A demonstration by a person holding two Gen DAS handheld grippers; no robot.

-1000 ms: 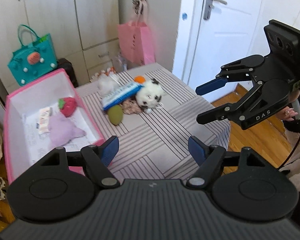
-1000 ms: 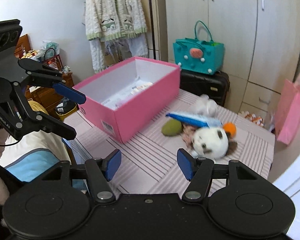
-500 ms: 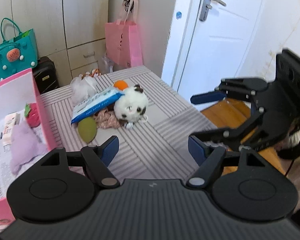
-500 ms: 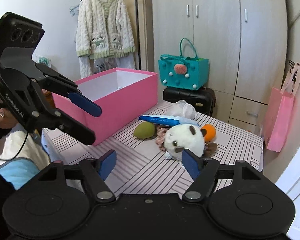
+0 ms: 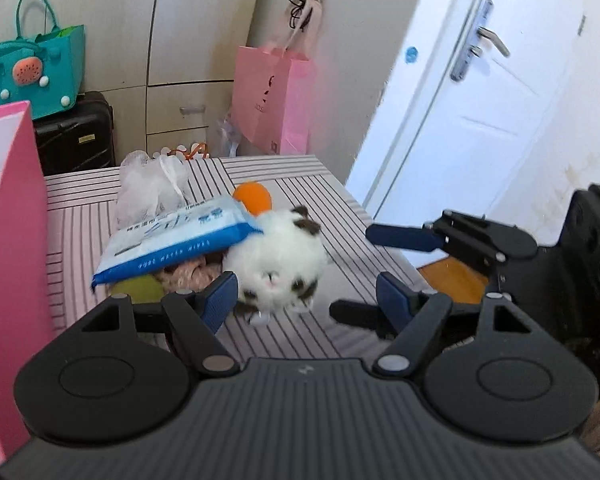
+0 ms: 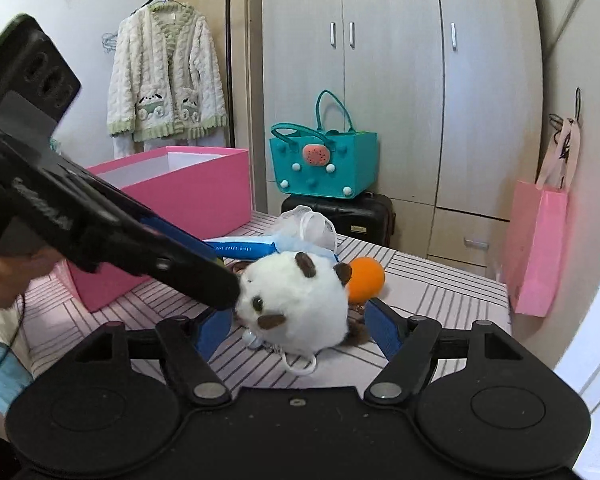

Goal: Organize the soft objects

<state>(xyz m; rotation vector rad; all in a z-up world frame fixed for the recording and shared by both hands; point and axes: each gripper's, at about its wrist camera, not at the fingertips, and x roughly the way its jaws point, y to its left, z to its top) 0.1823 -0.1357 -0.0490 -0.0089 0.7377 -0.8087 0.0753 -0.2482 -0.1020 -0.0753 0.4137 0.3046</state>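
White plush panda (image 6: 296, 300) sits between right gripper (image 6: 296, 330) open fingers.

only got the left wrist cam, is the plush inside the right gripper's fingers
observer: yes, the plush sits between the right gripper's fingers. The jaws have just been opening and the pads don't press on it.
operator: and where's my left gripper against it
observer: from the right wrist, one finger of the left gripper appears to reach the plush's face from the side.
operator: is the box open on top
observer: yes, the pink box has no lid on and its white inner wall shows.
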